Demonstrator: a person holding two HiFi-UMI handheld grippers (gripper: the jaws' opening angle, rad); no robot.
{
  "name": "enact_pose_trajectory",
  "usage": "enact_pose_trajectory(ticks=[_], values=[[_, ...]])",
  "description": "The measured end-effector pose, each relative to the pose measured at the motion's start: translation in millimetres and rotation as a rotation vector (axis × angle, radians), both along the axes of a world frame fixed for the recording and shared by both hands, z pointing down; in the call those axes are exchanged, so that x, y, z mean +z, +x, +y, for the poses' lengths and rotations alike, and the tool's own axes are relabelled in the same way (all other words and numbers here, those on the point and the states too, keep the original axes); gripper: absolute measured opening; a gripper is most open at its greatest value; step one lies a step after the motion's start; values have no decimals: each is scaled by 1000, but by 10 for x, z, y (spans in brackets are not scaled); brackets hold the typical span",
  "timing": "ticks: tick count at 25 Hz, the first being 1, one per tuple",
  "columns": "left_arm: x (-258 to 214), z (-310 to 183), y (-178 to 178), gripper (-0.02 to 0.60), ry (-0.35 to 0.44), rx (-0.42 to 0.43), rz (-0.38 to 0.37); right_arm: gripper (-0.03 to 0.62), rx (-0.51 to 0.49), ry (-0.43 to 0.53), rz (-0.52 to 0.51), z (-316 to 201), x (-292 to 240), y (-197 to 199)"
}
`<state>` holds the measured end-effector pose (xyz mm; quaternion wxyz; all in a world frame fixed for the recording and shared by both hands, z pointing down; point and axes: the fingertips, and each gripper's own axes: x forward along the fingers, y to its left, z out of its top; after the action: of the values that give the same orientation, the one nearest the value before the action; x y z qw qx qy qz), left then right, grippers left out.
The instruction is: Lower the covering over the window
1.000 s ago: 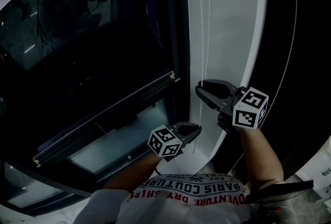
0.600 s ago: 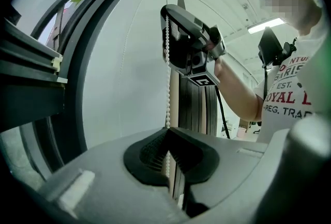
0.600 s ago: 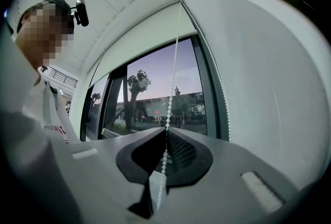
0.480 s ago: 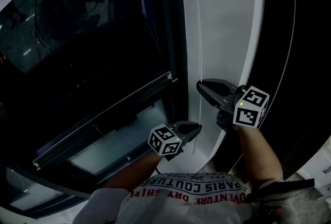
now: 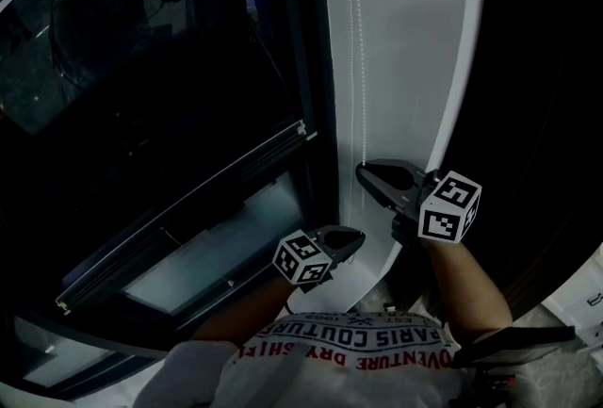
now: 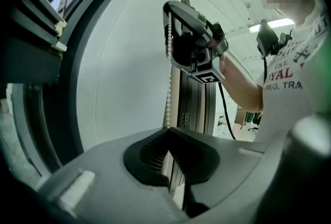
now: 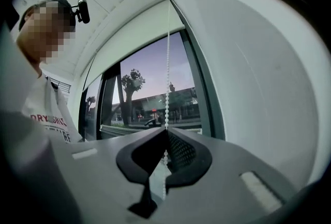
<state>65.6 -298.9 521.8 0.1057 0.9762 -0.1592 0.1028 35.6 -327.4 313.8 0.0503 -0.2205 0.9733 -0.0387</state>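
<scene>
- Farthest left in the head view, the window pane (image 5: 141,67) is dark and fills most of that side. A long pale-edged bar (image 5: 188,208) slants across its lower part. You can't tell from here whether that bar belongs to the covering or to the frame.
- Covering itself: not made out in any view. In your right gripper view the glass shows a tree, a dusk sky and a low building.
- Next over, your left gripper (image 5: 356,236) sits low, just beside the white wall (image 5: 415,39), with the left marker cube (image 5: 301,260) on the side nearer you.
- Its own view shows the jaws drawn together, with the bead chain (image 5: 353,48) pinched at their tips.
- Chain, head view: it hangs down the white wall just right of the dark window frame, as two strands close together.
- Chain, left gripper view: one strand runs straight down from the claw above into the left one's tips.
- Your right gripper (image 5: 362,172) is on the same chain, above the left one and a little to its right, pointing roughly level at the wall.
- In its own view the jaws are closed on the chain. The beads enter at the tips and show again lower down, in the gap behind the pads.
- The right marker cube (image 5: 449,206) sits behind those jaws. Your forearm (image 5: 466,288) runs back from it to the printed shirt (image 5: 349,350) at the bottom edge.
- Far right: a curved dark frame edge (image 5: 556,114) borders the white wall.
</scene>
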Motion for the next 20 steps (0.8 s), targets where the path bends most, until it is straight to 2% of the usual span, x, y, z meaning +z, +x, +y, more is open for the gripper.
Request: enact_pose_trajectory(ticks=[2,7,13,17,20], values=[[214,26,4,5,-13,16,-41,5,2,-32,35,-17,246,-8],[601,92,-55,5,-59,18,-43,6,4,-74,85,17,670,-36],[1017,107,-213,6,-87,0,-121,5,11,-118,142,47,1102,-90],[1096,58,-313,8,-91,-29,-124,5,9,-140,112,46,1184,-94],[1083,107,-309,24,-105,-13,-144,6,20,-130,114,33,1181,-86]])
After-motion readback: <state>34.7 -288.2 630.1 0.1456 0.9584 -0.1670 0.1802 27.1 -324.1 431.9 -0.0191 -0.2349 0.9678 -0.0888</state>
